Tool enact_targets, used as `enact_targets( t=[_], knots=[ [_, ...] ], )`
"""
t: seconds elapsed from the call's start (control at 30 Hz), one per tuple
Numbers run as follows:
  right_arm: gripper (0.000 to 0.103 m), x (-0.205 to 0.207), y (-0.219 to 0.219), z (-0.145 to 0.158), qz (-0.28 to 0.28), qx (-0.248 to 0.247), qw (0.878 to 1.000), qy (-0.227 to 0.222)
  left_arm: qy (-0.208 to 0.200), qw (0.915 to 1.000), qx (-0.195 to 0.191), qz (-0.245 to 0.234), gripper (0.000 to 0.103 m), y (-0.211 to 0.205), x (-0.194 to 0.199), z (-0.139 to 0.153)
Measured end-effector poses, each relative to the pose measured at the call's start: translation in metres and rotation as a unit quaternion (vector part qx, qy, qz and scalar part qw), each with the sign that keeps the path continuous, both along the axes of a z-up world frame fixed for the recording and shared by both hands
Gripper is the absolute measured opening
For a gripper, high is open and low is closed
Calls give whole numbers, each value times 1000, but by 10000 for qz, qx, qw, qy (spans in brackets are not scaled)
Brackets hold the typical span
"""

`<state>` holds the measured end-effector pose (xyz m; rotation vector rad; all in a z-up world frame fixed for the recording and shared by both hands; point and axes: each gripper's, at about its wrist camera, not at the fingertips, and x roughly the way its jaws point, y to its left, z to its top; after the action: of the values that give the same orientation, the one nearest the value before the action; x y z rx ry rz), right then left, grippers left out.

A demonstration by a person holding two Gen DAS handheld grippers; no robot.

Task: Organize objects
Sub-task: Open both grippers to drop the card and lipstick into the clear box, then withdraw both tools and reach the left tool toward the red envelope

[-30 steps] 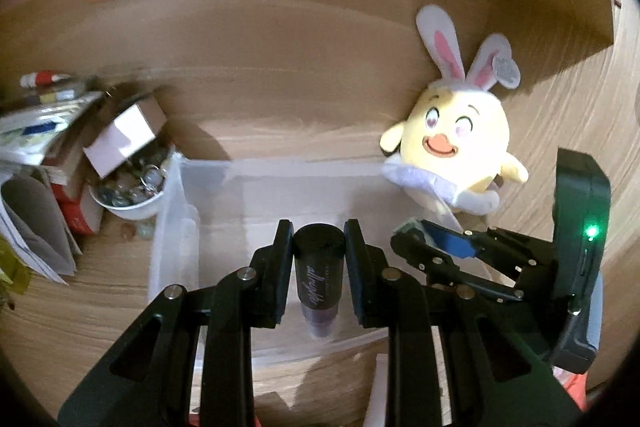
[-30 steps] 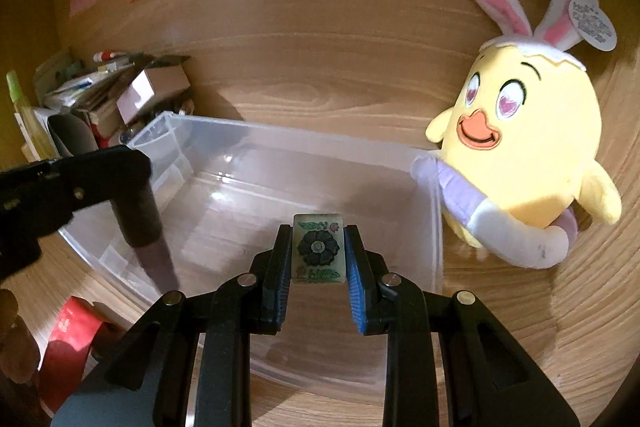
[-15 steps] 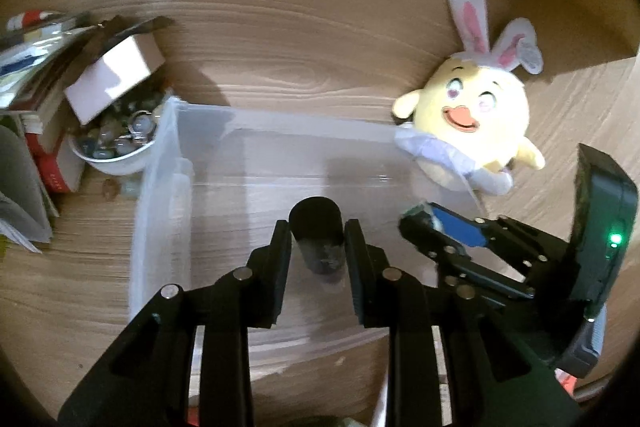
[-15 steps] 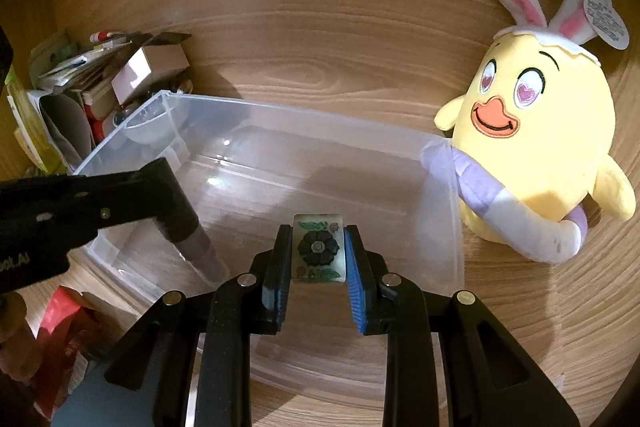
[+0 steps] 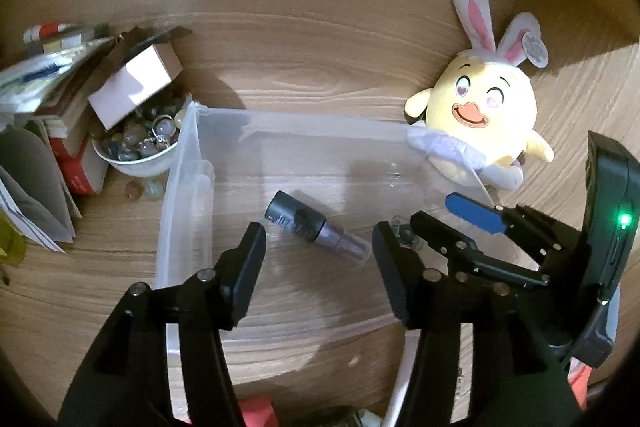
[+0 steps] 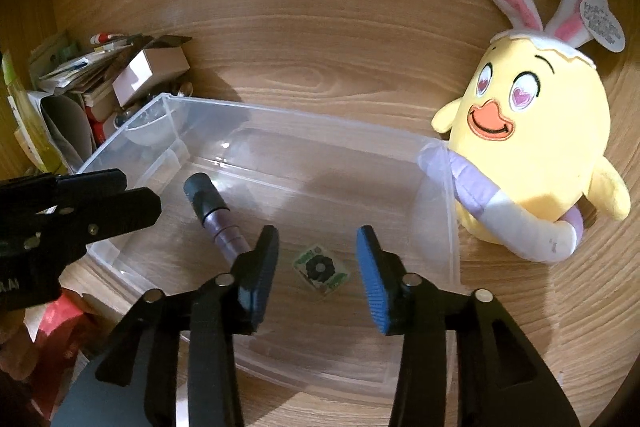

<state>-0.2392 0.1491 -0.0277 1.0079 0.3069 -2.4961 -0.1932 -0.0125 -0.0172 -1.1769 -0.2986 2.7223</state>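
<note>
The clear plastic bin (image 6: 436, 187) sits on the wooden desk (image 6: 320, 39), and everything else is placed against it. Both releases are under way: the left gripper (image 5: 318, 255) hangs over the bin's near-left part with its jaws opening and nothing between them, and the dark-capped tube (image 5: 312, 229) lies on its side on the bin floor just beyond the fingertips. The right gripper (image 6: 318, 259) hangs over the bin's near-middle, its jaws also opening — the small flower-printed tile (image 6: 320, 269) lies flat on the bin floor below the gap, touched by neither pad. Tube and tile lie near each other inside the bin, apart.

So the step in hand looks like the drop-off of two items into the bin. The yellow bunny-eared plush (image 6: 528, 155) leans against the bin's far-right corner from outside, and a bowl of trinkets (image 5: 136, 151) stands just outside its left wall. The next move likely calls for lifting both grippers clear of the bin walls, then reaching for another loose item — which one, I cannot tell.
</note>
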Motion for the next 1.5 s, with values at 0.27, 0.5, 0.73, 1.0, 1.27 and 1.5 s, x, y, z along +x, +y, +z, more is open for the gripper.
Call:
enact_targets(
  t=[0.27, 0.5, 0.73, 1.0, 1.27, 1.5],
  knots=[
    [63, 11, 0, 12, -4, -8, 9998, 190, 202, 9992, -325, 150, 67, 2, 14, 15],
    [77, 30, 4, 31, 11, 9, 9986, 536, 472, 9961, -664, 328, 82, 2, 33, 34],
    [83, 54, 7, 43, 145, -26, 9971, 747, 751, 9915, -960, 455, 96, 3, 55, 47],
    [84, 74, 22, 40, 214, -117, 9979, 594, 643, 9930, -871, 476, 98, -6, 79, 44],
    [84, 87, 38, 32, 156, -199, 9988, 412, 554, 9932, -834, 590, 98, -14, 102, 36],
    [84, 102, 49, 20, 128, -143, 9993, 330, 376, 9931, -914, 631, 98, -21, 117, 22]
  ],
)
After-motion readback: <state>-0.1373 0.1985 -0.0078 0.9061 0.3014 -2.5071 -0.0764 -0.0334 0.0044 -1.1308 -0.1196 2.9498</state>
